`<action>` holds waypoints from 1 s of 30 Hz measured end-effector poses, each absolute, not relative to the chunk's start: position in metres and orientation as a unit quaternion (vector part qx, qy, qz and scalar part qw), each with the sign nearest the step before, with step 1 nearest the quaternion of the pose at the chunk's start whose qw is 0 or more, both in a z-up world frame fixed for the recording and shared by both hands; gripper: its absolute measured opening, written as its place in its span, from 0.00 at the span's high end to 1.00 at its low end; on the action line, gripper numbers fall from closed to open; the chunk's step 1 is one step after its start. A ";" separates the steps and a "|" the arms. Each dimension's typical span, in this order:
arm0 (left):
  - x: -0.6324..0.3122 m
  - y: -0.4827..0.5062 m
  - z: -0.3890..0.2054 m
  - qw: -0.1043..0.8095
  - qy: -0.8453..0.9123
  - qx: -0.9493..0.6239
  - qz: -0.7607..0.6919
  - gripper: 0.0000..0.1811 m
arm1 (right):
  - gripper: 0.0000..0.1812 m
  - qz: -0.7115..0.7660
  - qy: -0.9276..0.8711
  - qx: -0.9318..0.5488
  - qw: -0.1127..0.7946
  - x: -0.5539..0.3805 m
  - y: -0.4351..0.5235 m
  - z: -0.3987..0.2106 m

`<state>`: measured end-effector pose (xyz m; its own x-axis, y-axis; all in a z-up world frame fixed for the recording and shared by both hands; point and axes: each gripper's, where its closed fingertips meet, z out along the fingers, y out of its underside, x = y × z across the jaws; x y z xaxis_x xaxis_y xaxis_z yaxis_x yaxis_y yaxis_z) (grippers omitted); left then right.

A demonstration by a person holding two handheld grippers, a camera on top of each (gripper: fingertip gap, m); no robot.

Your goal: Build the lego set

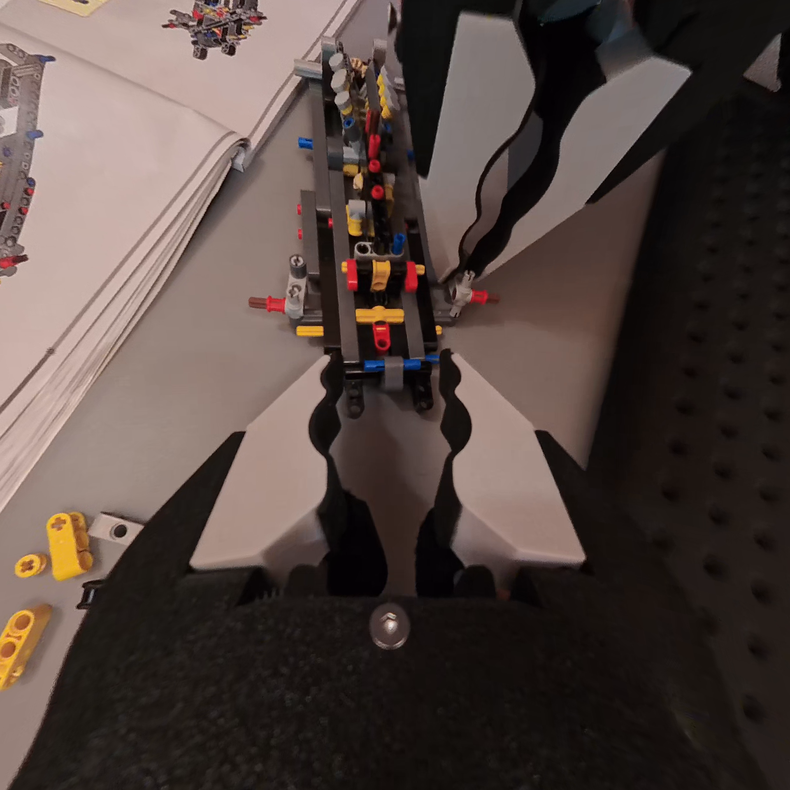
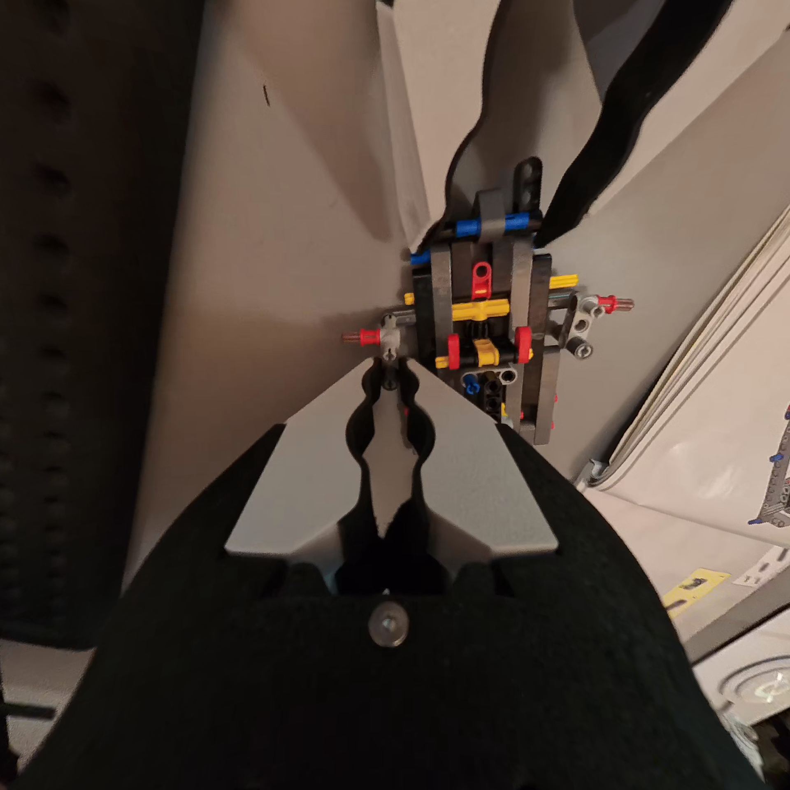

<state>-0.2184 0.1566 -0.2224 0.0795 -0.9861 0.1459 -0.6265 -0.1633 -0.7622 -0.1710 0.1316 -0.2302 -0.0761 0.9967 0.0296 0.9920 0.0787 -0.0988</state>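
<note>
A long dark grey and black lego chassis (image 1: 372, 239) with red, yellow and blue pins lies on the grey table. My left gripper (image 1: 388, 361) is shut on its near end, one fingertip on each side. It also shows at the top of the right wrist view (image 2: 496, 213). My right gripper (image 2: 390, 368) is shut on a small black pin (image 2: 389, 380) that joins the light grey connector (image 2: 391, 337) on the chassis (image 2: 483, 325) side. The left wrist view shows the right gripper (image 1: 464, 275) reaching in from the upper right to that connector (image 1: 461, 296).
An open instruction booklet (image 1: 107, 179) lies left of the chassis; it also shows in the right wrist view (image 2: 692, 427). Loose yellow pieces (image 1: 68, 547) and a light grey piece (image 1: 113, 528) lie at the lower left. A black perforated mat (image 1: 705, 406) borders the table on the right. Left tips to right tips: about 6 centimetres.
</note>
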 end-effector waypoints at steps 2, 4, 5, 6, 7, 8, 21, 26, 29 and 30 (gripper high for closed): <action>-0.218 0.157 -0.222 0.268 0.590 -0.684 -0.335 0.76 | 0.97 0.040 -0.725 -0.685 0.064 -0.171 0.133 -0.229; -0.218 0.157 -0.213 0.284 0.588 -0.675 -0.342 0.77 | 0.97 0.054 -0.713 -0.694 0.089 -0.169 0.134 -0.224; -0.217 0.158 -0.205 0.300 0.586 -0.667 -0.350 0.79 | 0.97 0.072 -0.703 -0.699 0.105 -0.170 0.134 -0.220; -0.216 0.157 -0.196 0.316 0.583 -0.656 -0.361 0.79 | 0.97 0.097 -0.691 -0.706 0.124 -0.172 0.133 -0.215; -0.215 0.152 -0.187 0.323 0.584 -0.641 -0.378 0.80 | 0.97 0.129 -0.673 -0.715 0.142 -0.174 0.131 -0.209; -0.214 0.144 -0.181 0.322 0.589 -0.625 -0.398 0.83 | 0.97 0.172 -0.649 -0.724 0.159 -0.179 0.128 -0.202; -0.201 0.102 -0.162 0.287 0.606 -0.566 -0.479 0.96 | 0.96 0.431 -0.519 -0.703 0.226 -0.207 0.100 -0.176; -0.203 0.104 -0.149 0.286 0.579 -0.560 -0.519 0.97 | 0.93 0.501 -0.464 -0.679 0.270 -0.209 0.107 -0.152; -0.204 0.110 -0.138 0.298 0.556 -0.558 -0.539 0.97 | 0.96 0.527 -0.438 -0.667 0.293 -0.207 0.111 -0.142; -0.203 0.112 -0.135 0.303 0.549 -0.559 -0.543 0.97 | 0.96 0.525 -0.438 -0.667 0.296 -0.207 0.111 -0.142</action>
